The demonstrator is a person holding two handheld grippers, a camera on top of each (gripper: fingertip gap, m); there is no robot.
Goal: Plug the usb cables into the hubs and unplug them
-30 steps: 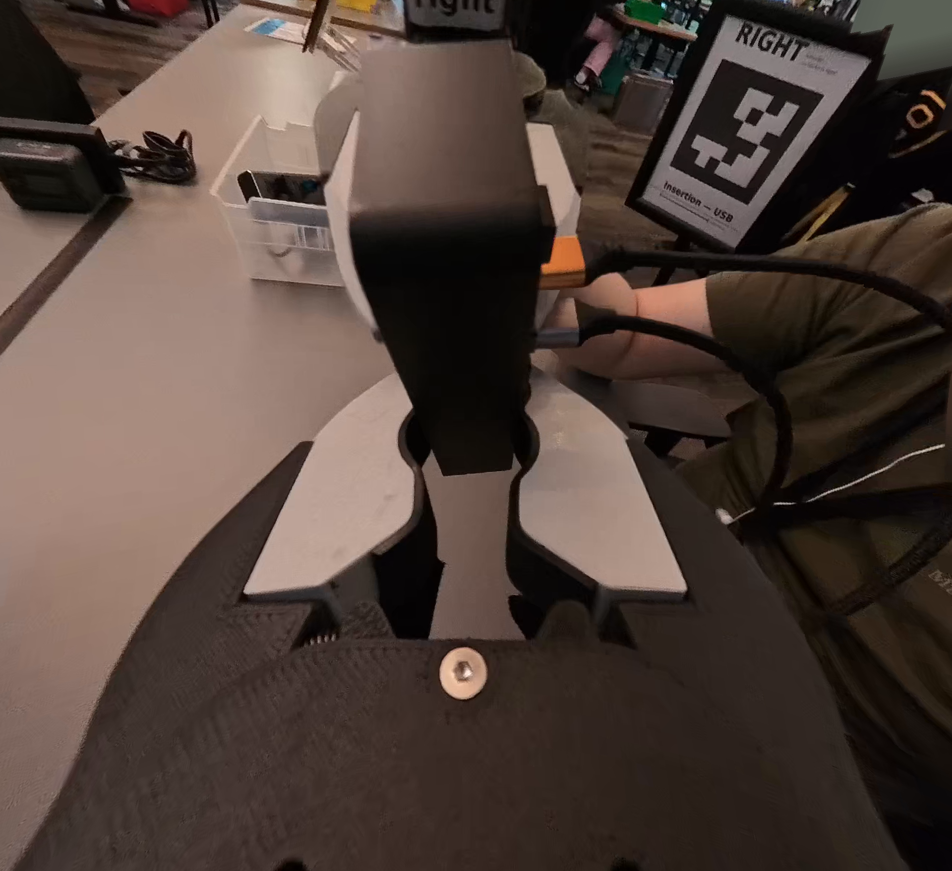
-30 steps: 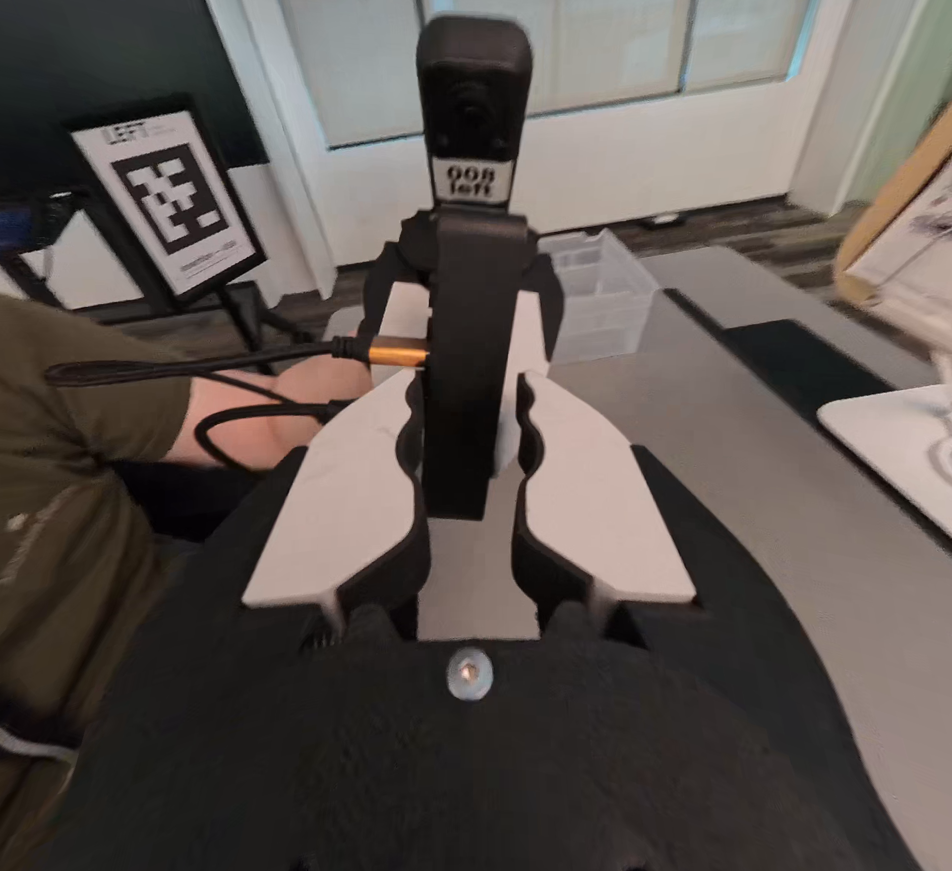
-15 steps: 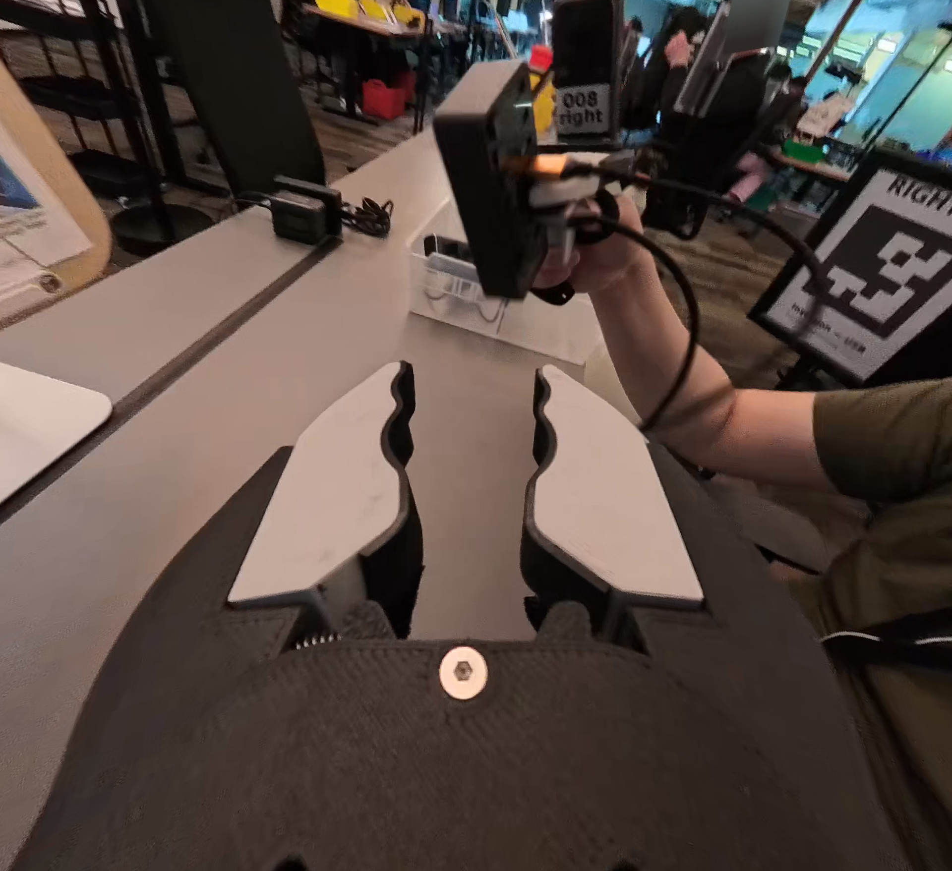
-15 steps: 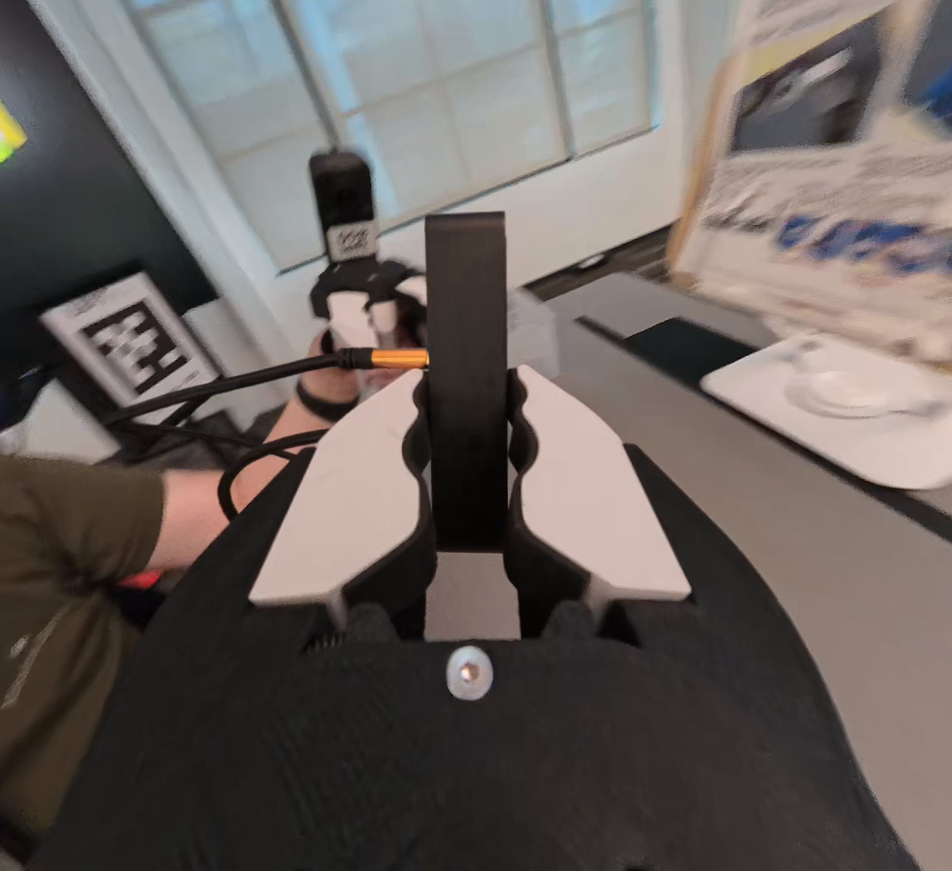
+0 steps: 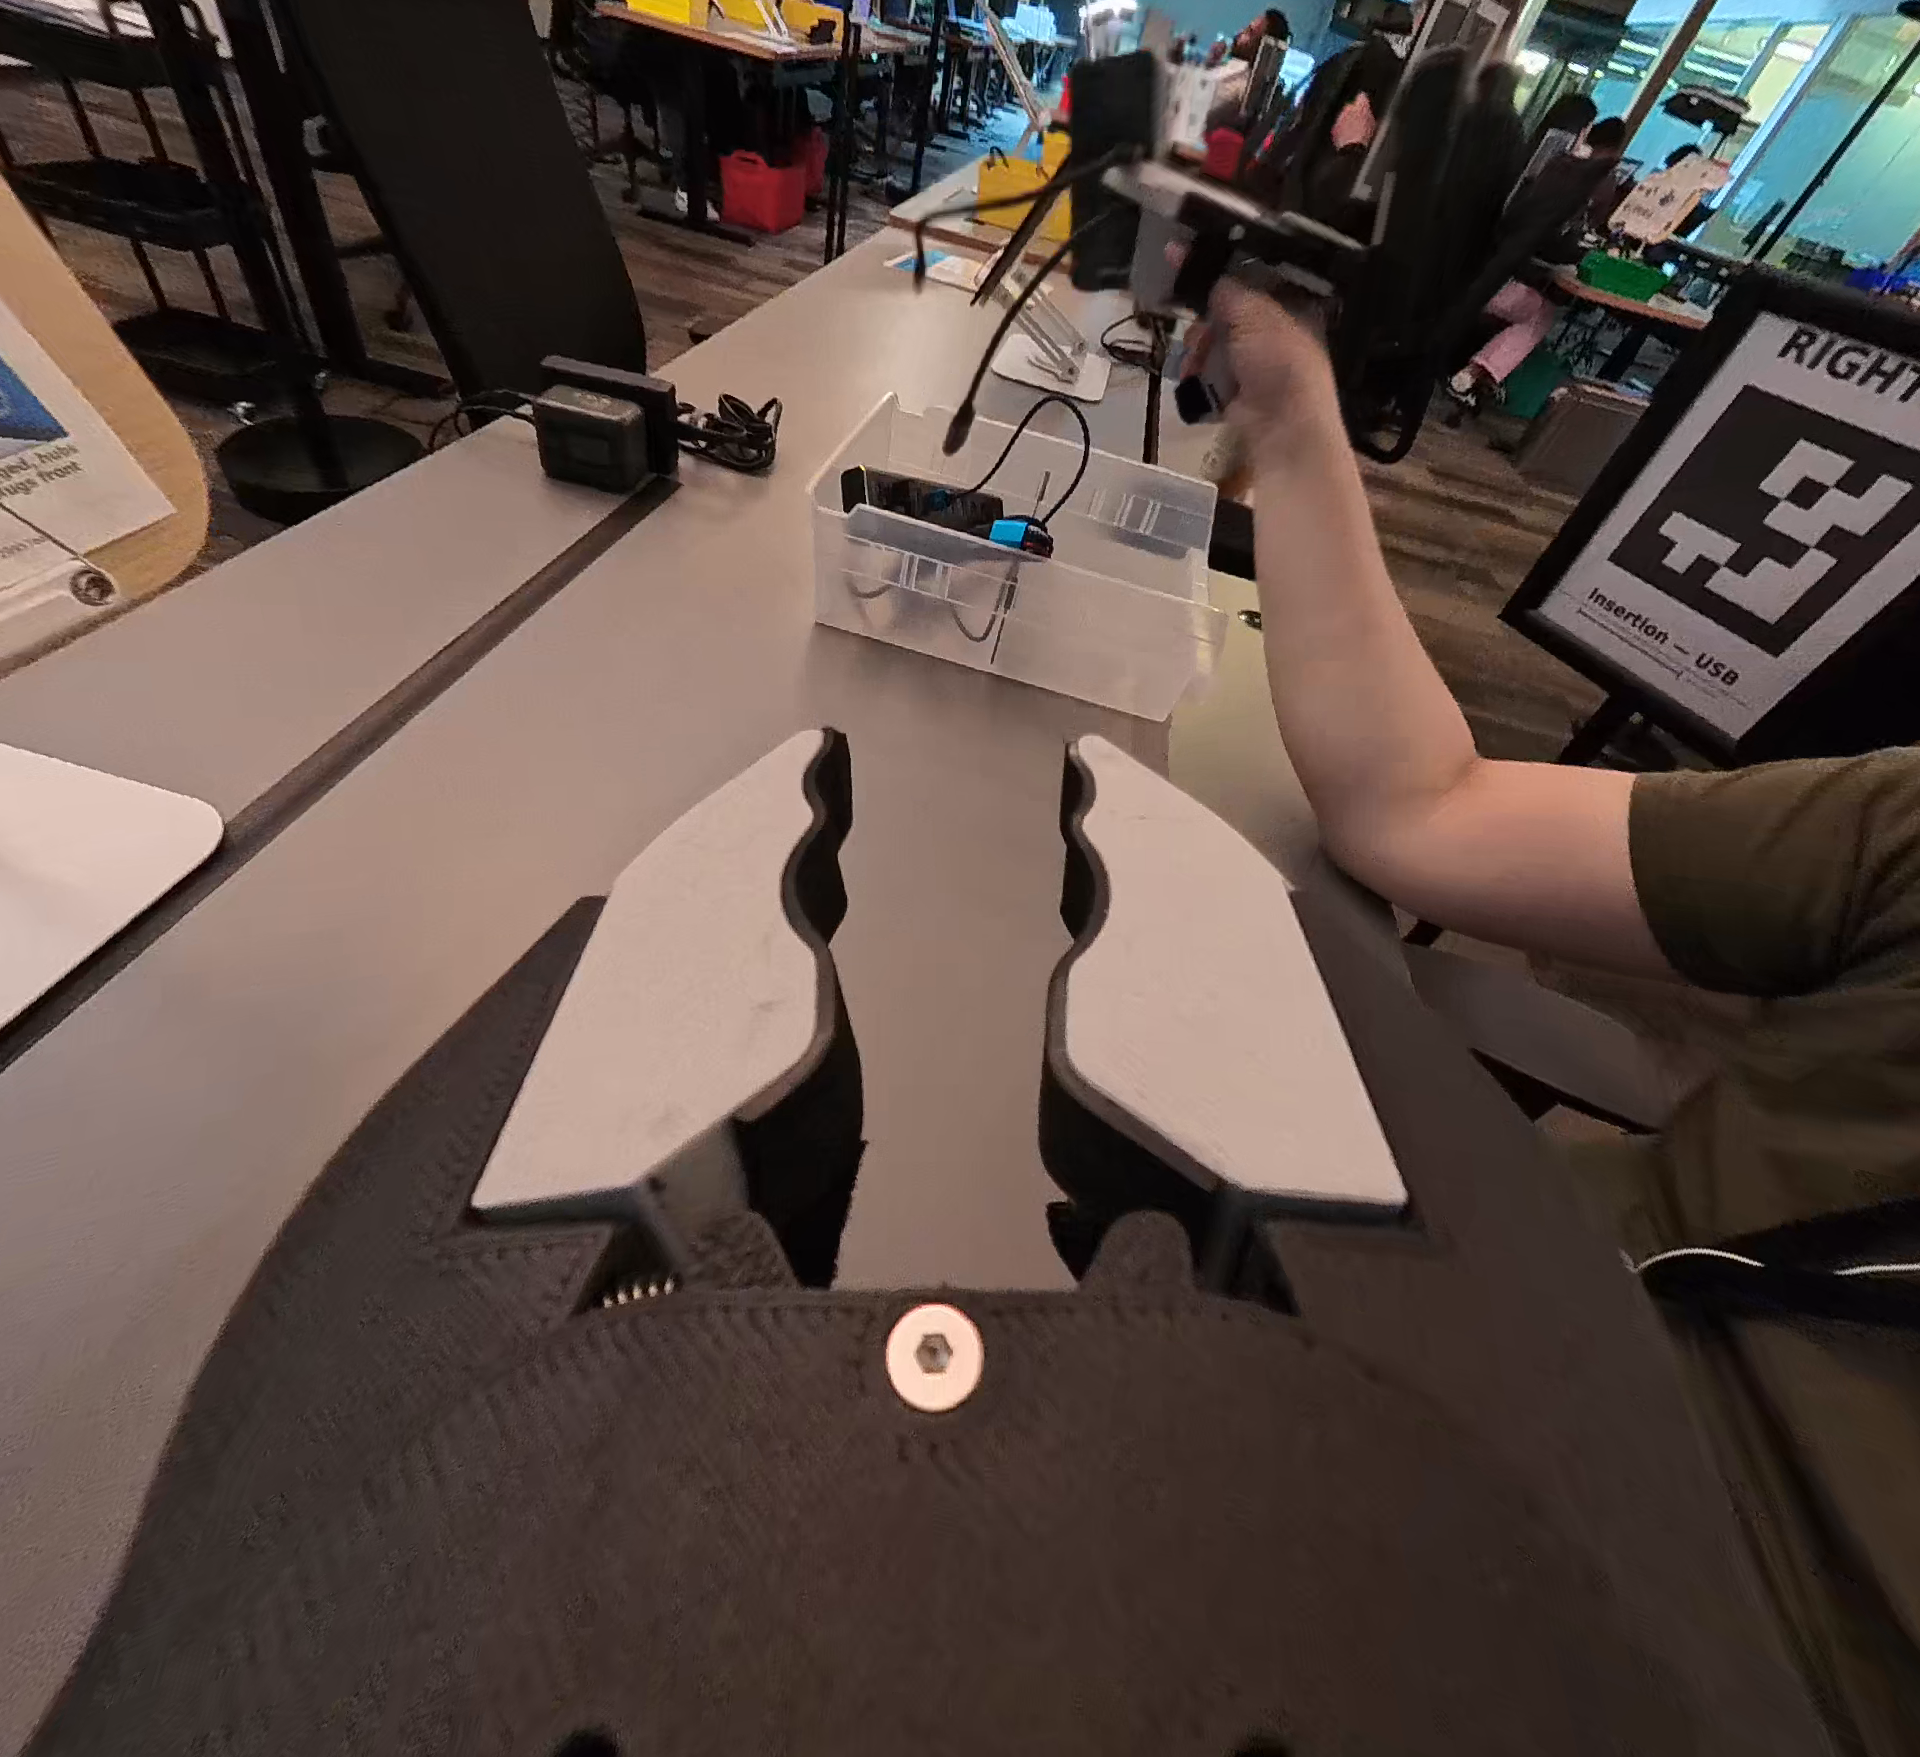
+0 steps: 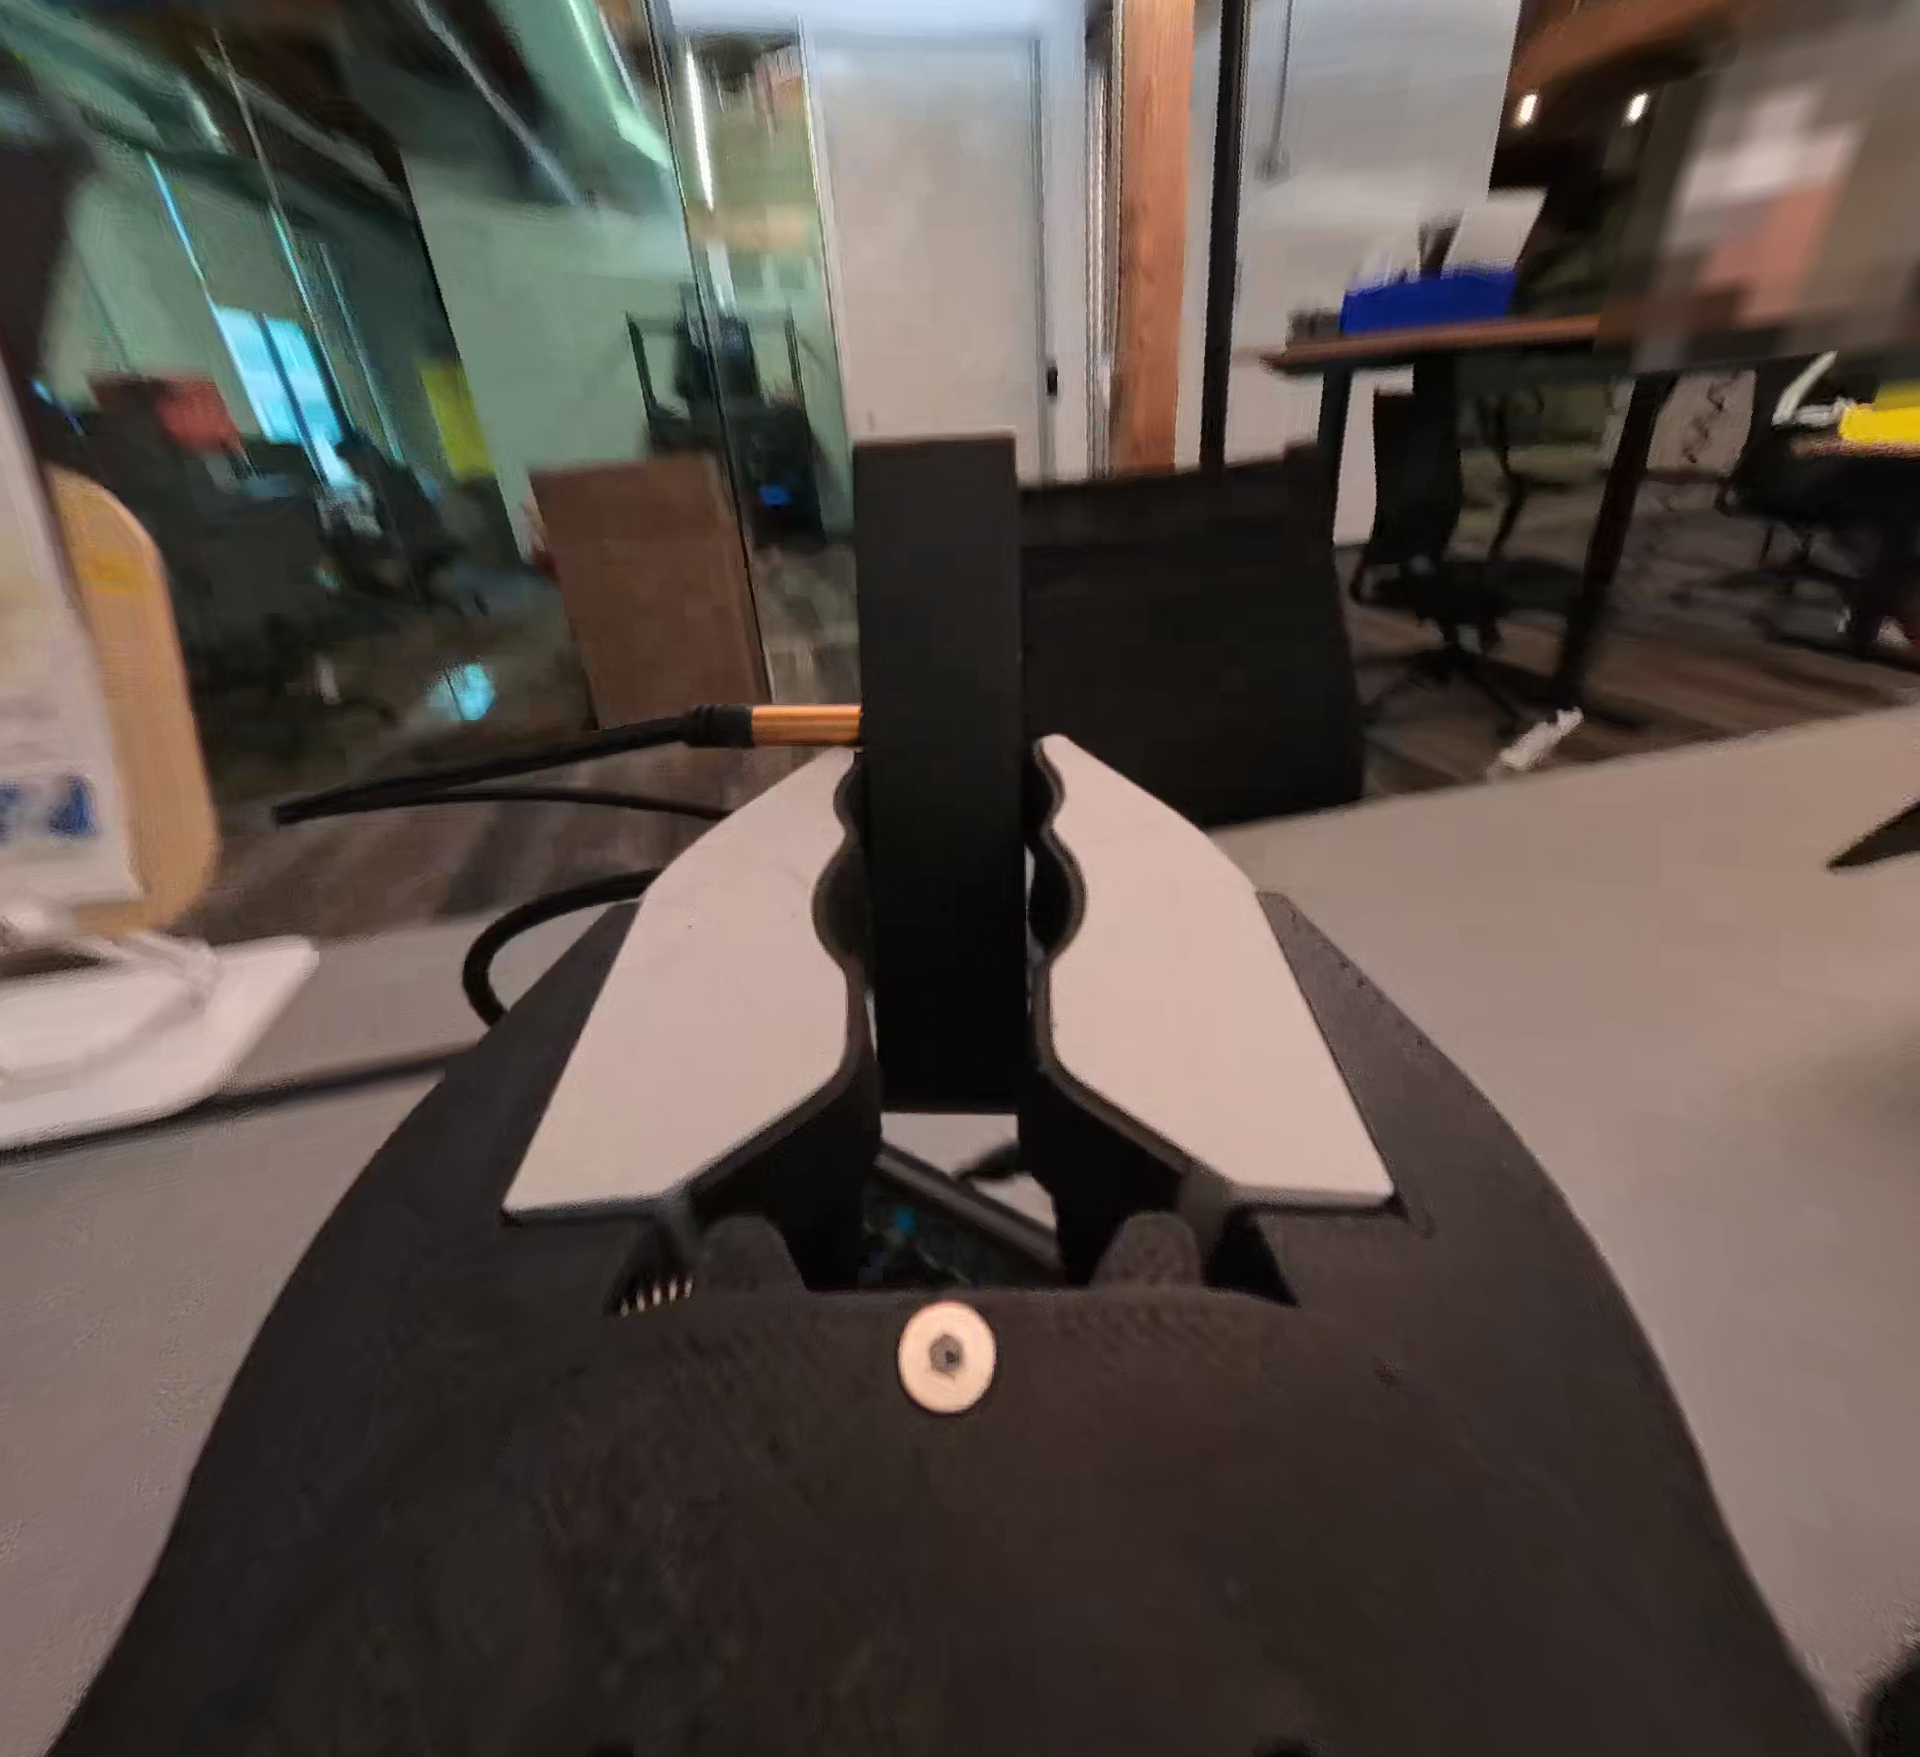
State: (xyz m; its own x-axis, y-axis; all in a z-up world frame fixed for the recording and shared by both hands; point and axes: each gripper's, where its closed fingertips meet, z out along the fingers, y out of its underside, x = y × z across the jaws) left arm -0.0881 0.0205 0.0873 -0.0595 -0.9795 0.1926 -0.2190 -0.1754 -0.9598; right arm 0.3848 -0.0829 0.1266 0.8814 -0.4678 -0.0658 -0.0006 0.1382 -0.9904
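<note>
The right hand-held gripper (image 6: 943, 876) pinches the rigid, light hub (image 6: 940, 772) mid-body, its stiff gold plug (image 6: 805, 726) the likely pull point for the empty, spread left hand-held gripper (image 5: 945, 834).

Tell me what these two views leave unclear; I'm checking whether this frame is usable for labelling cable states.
- Black hub, right wrist view: the right gripper covers its lower sides, so other ports are hidden; only the gold plug shows.
- Same hub, left wrist view: motion blur smears the raised right gripper, hiding the plugs.
- Clear bin, left wrist view: contents too small to identify.
- Left gripper: open, empty.
</note>
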